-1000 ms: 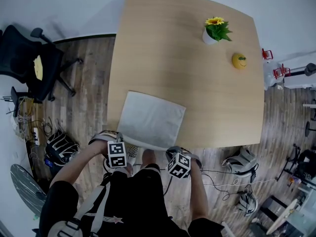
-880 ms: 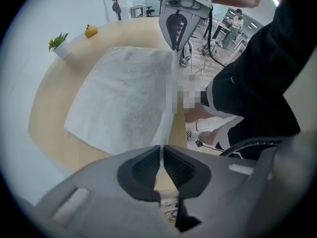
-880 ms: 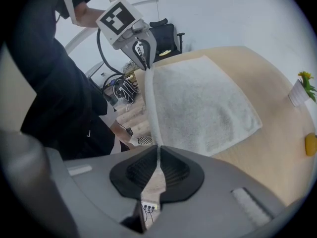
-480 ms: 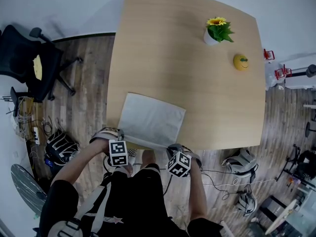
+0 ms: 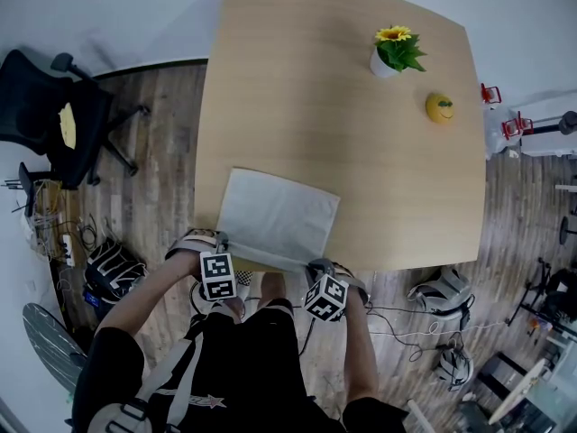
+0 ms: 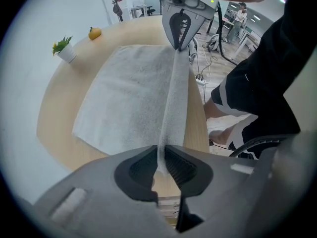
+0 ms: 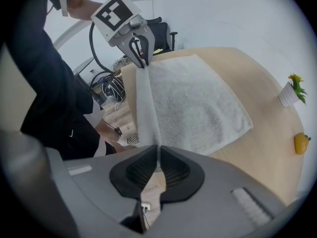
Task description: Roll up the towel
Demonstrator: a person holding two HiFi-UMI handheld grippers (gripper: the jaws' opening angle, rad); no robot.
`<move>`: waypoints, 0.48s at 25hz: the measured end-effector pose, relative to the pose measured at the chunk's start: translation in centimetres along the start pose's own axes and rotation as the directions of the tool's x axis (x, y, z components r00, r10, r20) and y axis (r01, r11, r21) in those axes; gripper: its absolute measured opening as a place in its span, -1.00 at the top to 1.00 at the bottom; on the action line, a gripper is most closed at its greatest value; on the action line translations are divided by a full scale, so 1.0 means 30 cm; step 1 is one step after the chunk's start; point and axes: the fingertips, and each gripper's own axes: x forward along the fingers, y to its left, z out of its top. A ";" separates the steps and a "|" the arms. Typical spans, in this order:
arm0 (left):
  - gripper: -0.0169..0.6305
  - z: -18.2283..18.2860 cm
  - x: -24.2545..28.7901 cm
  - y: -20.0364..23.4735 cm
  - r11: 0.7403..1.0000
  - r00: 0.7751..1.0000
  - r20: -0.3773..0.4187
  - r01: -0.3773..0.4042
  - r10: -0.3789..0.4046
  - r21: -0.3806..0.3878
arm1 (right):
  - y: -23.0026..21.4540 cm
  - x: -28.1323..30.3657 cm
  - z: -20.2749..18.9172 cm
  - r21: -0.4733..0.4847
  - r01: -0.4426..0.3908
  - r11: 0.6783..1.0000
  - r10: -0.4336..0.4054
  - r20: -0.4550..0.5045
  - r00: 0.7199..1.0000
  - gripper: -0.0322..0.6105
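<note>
At near edge of table (image 5: 334, 88), the white towel (image 5: 278, 219) lies flat, with its near hem pulled up into a taut ridge between both tongs. Left gripper (image 6: 161, 157) pinches the hem's left end. Its jaws have just been opening a little, with cloth between the pads. Right gripper (image 7: 158, 155) is almost closed, clamped on the hem's right end.

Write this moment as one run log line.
left gripper: pinching towel near edge, jaws just been opening | right gripper: shut on same edge | edge raised, rest flat on table
</note>
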 end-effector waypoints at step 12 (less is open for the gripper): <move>0.79 0.006 0.010 -0.001 1.000 1.000 -0.019 0.015 -0.015 0.014 | -0.002 0.009 0.003 -0.017 0.029 0.999 -0.029 -0.010 1.000 0.81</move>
